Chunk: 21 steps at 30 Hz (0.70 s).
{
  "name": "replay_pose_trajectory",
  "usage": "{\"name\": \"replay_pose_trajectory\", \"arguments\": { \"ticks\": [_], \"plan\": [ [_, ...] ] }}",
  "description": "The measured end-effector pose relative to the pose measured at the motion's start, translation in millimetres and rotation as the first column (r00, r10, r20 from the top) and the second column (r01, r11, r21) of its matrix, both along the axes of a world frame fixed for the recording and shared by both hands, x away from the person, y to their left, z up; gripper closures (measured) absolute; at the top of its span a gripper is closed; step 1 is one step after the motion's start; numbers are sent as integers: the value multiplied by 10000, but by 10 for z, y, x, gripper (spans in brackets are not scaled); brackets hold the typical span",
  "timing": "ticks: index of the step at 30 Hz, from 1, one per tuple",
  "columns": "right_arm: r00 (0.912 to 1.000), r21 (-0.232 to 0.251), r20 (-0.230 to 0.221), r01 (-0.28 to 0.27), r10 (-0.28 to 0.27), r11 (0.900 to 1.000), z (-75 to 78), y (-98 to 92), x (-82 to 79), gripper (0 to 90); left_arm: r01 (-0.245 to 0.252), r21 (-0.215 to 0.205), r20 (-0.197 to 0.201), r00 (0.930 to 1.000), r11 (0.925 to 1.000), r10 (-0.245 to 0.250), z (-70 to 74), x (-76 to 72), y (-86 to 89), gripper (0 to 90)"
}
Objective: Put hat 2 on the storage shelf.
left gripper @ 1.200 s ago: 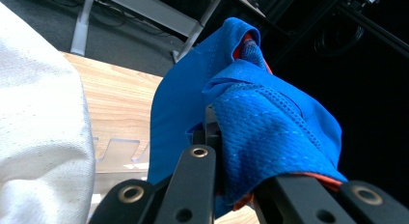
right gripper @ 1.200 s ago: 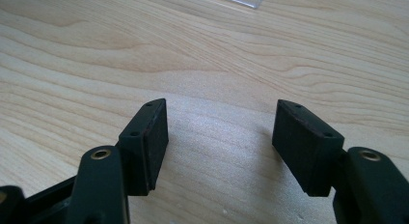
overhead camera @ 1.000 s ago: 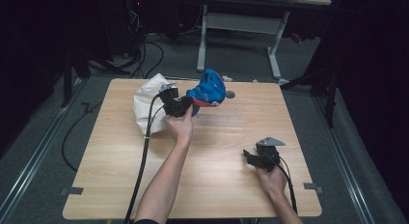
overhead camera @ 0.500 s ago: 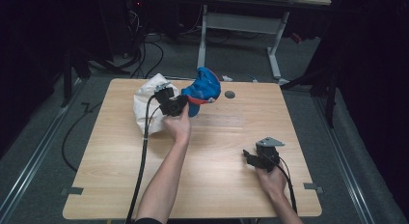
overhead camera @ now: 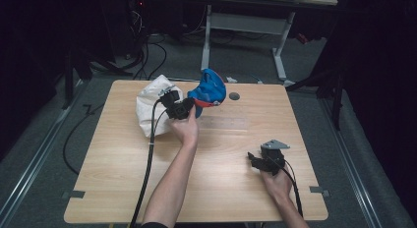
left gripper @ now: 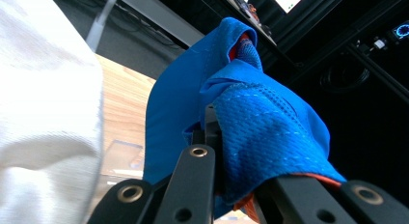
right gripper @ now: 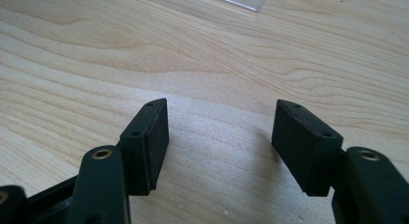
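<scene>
1. The light wooden desk (overhead camera: 221, 188) carries the work; near its far edge we see a crumpled white cloth bag (overhead camera: 147, 107) lying to the left, and just beside it the blue mesh fabric garment with orange trim (overhead camera: 209, 88), lifted clear of the wood.
2. We judge the blue garment light, limp and a little slippery: it drapes and folds over itself, so it will sag wherever we do not support it. A bunched fold or a hemmed edge seems the safest place to take hold, since a single layer could slide out.
3. Our left forearm reaches forward across the desk, wrist raised, and the left tool (left gripper: 231, 185) is closed tight on a gathered fold of the garment.
4. Our right hand rests low near the desk's near right corner; the right tool (right gripper: 222, 147) stands wide open with nothing between its pads, pointing down at bare wood.
</scene>
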State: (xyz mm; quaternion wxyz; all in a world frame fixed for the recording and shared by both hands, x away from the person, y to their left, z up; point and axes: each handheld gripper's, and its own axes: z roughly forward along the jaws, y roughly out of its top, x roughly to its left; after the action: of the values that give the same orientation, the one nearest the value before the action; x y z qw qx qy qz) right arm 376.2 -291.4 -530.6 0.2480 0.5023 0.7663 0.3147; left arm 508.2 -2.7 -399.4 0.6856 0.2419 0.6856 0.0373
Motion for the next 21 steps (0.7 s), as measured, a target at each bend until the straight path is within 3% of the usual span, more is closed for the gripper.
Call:
{"name": "replay_pose_trajectory", "arguments": {
  "ticks": [5, 7, 15, 20, 21],
  "plan": [
    [10000, -25, 30, 8, -8, 10000, -1, 4, -2, 383, 49, -94, -36, 10000, 9999, -49, -8, -32, -46, 881],
    [10000, -28, 30, 13, -13, 10000, 0, 5, -2, 384, 3, -483, -189, 9998, 9988, -12, -11, -38, -33, 881],
    [10000, -126, 87, -37, 38, 9999, 0, 10, -4, 386, -69, -1189, -482, 9988, 9929, 11, 0, -34, -86, 879],
    [10000, -128, 86, -22, 23, 9999, 0, 14, -7, 386, -177, -1299, -669, 9977, 9914, 91, -23, -39, -110, 877],
    [10000, -131, 86, -20, 21, 9999, 0, 14, -7, 386, -176, -1122, -689, 9976, 9935, 99, -37, -45, -116, 876]
  ]
}}
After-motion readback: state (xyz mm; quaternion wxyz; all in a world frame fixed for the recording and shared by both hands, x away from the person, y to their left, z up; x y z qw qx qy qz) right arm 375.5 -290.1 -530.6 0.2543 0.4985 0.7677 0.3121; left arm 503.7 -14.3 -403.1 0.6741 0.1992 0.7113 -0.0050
